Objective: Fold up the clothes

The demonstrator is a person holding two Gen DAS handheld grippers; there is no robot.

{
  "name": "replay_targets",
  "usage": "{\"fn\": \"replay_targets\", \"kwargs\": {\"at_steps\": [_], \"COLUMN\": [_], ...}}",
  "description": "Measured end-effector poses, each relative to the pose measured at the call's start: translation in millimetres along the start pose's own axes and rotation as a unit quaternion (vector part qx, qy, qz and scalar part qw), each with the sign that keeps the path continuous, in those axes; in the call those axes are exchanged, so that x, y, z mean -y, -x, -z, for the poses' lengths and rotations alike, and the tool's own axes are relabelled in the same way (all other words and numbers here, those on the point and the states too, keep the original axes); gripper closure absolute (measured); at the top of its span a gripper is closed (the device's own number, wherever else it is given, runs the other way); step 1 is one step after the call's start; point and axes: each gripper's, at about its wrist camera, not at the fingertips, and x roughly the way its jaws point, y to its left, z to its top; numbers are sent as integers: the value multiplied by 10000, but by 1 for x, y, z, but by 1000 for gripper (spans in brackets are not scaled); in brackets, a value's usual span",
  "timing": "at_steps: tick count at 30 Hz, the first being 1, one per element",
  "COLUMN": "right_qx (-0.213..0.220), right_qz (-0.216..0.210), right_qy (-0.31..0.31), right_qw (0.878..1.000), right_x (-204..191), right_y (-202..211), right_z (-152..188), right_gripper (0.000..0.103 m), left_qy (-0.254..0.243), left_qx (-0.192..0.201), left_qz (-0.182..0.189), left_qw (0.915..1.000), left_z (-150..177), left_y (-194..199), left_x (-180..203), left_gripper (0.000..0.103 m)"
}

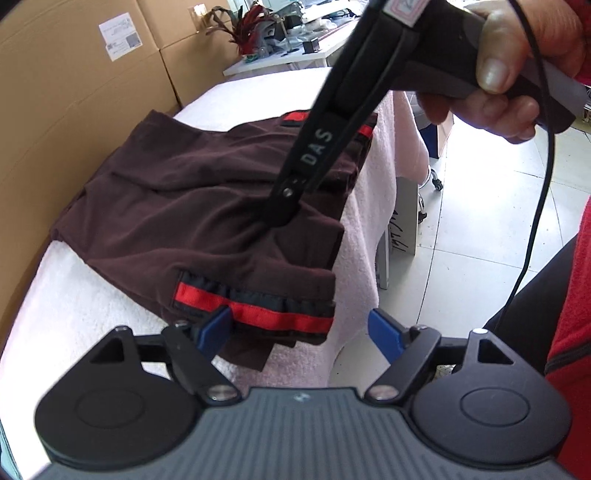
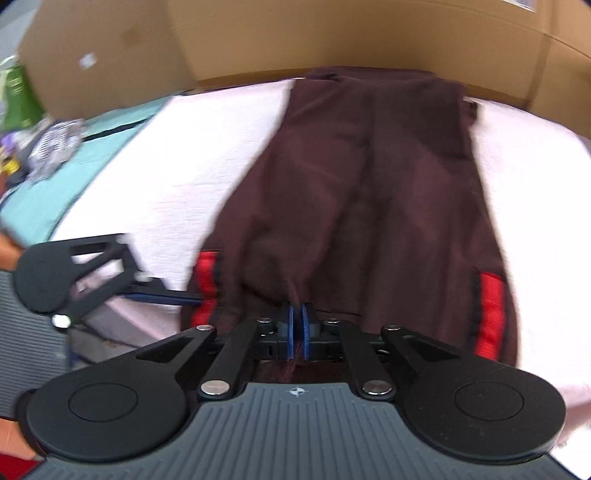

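Dark maroon shorts (image 1: 192, 221) with red and black side stripes (image 1: 258, 306) lie partly folded on a white towel-covered table (image 1: 74, 306). My left gripper (image 1: 299, 332) is open at the near hem, its blue pads either side of the striped edge. My right gripper (image 1: 275, 218) comes down from the upper right, held by a hand (image 1: 517, 74), and pinches the cloth in the middle of the shorts. In the right wrist view the right gripper (image 2: 297, 328) is shut on a fold of the shorts (image 2: 369, 192), and the left gripper (image 2: 173, 297) shows at the left by the red stripe (image 2: 207, 284).
Large cardboard boxes (image 1: 74, 92) stand close behind the table. The table's edge (image 1: 373, 229) drops to a tiled floor (image 1: 480, 206) on the right. A second table with a plant (image 1: 251, 29) is farther back. A teal cloth (image 2: 74, 173) and small items lie at the left.
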Motion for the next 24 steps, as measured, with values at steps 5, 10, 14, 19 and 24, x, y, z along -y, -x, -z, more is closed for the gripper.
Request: {"fn": "replay_targets", "kwargs": {"at_steps": [5,10,14,19,24], "right_qx": [13,13,722,199,-49], "right_qz": [12,-76,11,-403,-510], "right_qy": [-132,-240,121,926,1019], "right_qw": [9999,9997,9973,9947,9935], "right_x": [5,12,-1,-39,-56], "right_y": [1,8,40,11,-16], "right_z": [1,4,-4,-11,-16], "right_gripper": [99,92,85,83,99], "left_qy": [1,34,474,1098,1453], "left_qx": [-165,-106,133,87,31], "left_qz": [85,17,-4,-65,-139], "left_qw": [9998,9999,9988,9939,9893], "left_z": [8,10,15,25,31], "left_y": [2,5,24,31,35], "left_x": [-4,-9,-12,-14,-10], "left_gripper": [21,28,24,23,19]}}
